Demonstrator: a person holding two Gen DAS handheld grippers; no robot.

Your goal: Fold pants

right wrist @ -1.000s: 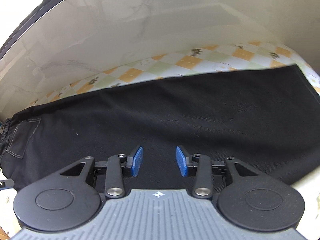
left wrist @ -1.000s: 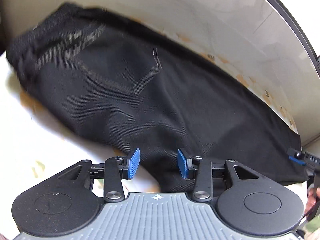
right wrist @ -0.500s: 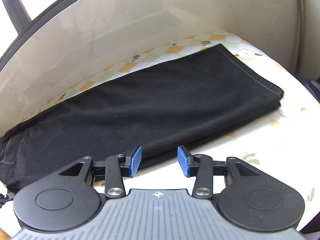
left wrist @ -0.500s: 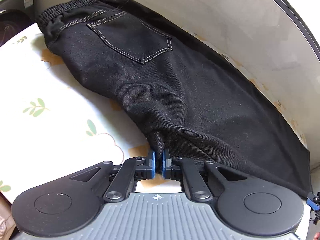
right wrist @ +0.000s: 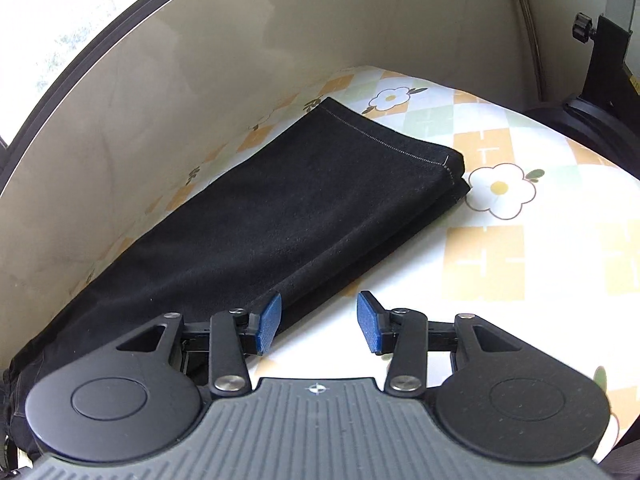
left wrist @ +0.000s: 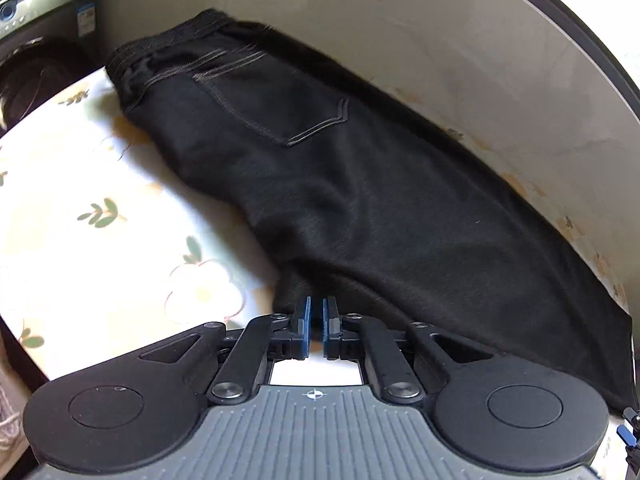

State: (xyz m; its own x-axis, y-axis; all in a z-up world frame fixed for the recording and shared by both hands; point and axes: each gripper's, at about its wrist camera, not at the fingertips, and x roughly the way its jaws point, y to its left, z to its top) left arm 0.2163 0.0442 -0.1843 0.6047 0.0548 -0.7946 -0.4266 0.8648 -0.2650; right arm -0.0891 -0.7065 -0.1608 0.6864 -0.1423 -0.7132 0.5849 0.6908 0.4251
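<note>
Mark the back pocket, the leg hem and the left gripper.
back pocket (left wrist: 276, 100): left wrist view, pocket's middle.
leg hem (right wrist: 384, 140): right wrist view, stitched end.
left gripper (left wrist: 316, 326): left wrist view, between pads pinching pants edge.

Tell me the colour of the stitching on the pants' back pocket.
Pale grey-white, on the black pants' back pocket; clearest in the left wrist view.

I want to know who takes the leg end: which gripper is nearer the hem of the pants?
Right. The right gripper is opening beside the legs, short of the hem; the left gripper pinches the pants near the crotch.
</note>
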